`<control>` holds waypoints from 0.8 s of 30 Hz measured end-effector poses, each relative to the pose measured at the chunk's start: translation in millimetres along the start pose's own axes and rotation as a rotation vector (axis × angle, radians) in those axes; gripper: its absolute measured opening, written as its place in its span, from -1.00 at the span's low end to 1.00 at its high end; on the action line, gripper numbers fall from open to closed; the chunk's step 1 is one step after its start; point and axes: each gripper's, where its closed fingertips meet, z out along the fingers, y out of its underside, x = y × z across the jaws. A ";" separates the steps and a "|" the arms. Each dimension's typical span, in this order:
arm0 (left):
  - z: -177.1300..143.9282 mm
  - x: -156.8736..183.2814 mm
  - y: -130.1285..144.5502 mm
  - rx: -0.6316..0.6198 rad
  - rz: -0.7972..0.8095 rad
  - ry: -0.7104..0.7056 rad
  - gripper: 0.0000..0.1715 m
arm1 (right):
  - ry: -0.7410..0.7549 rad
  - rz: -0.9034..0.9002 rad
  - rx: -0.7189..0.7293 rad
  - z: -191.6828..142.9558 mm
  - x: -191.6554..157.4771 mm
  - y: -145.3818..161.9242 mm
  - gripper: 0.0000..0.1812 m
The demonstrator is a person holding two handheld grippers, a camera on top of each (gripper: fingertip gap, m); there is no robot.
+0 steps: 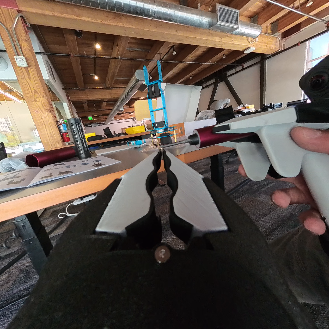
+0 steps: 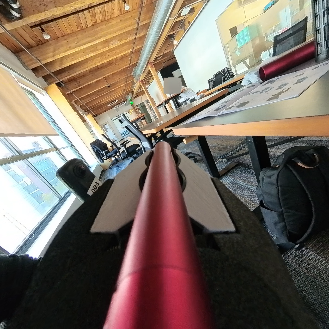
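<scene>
While left tongs (image 1: 161, 151) pinch a small screw (image 1: 162, 149), right tongs (image 2: 162, 151) clamp a red screwdriver (image 2: 156, 222).

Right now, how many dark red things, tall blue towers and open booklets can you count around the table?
Dark red things: 2, the screwdriver in the right gripper and the tube lying on the table.
Tall blue towers: 1, the blue tower.
Open booklets: 1, the booklet.
Total: 4.
</scene>
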 end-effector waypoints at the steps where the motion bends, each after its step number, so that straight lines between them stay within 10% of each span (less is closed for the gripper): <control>1: -0.3 0.3 -0.9 0.000 0.011 0.002 -0.98 | -0.003 -0.007 -0.003 -1.3 -1.1 -0.8 -0.75; 24: -5.3 18.9 -17.0 0.026 0.274 0.043 -0.98 | -0.067 -0.171 -0.111 -16.9 -19.2 -9.0 -0.78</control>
